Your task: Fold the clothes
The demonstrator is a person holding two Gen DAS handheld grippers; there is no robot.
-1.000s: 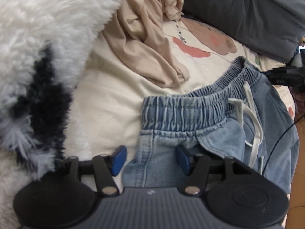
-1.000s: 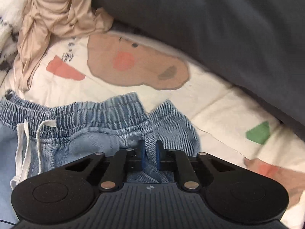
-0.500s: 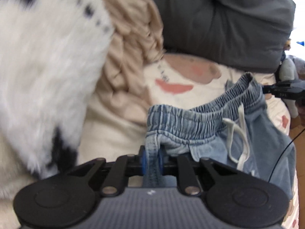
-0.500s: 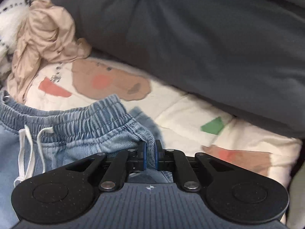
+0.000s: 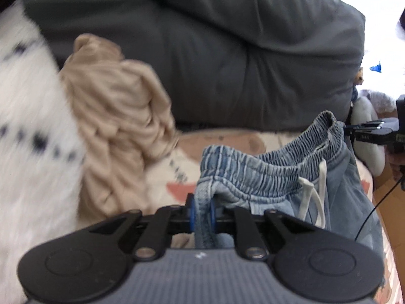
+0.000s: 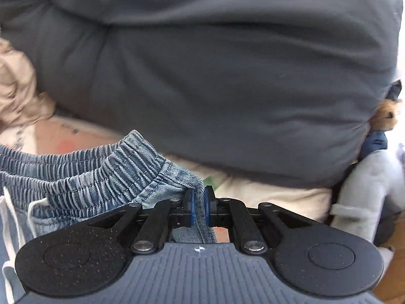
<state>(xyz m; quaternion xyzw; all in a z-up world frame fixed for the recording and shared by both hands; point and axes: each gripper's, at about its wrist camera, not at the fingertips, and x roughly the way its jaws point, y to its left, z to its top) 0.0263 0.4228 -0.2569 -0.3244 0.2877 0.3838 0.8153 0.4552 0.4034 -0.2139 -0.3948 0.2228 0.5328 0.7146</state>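
Plainly, both grippers are pinching the same garment, a pair of light blue denim shorts (image 5: 273, 177) with a gathered elastic waistband and a white drawstring (image 5: 314, 197). The left gripper (image 5: 202, 211) has its blue pads pressed onto a bunched fold of denim at one end of the waistband, and the cloth runs down between the fingers towards the camera. Ahead and to the right of that grip the waistband stretches across and rises to its far end, where the right gripper (image 5: 354, 131) appears as a dark tip meeting the fabric edge.

From the right wrist view, the right gripper (image 6: 200, 209) is clamped on a thin strip of denim (image 6: 141, 177) at the waistband's other corner, with the rest of the shorts trailing off to its left.

Beyond both tools lies a large dark grey pillow (image 5: 227, 63). Left of the left gripper sit a crumpled beige garment (image 5: 119, 126) and, further left, a blurred white fluffy item with dark spots (image 5: 33, 152). A cream sheet with coloured patches (image 5: 177, 177) lies under the shorts. A pale soft toy (image 6: 367, 192) shows to the right of the right gripper.
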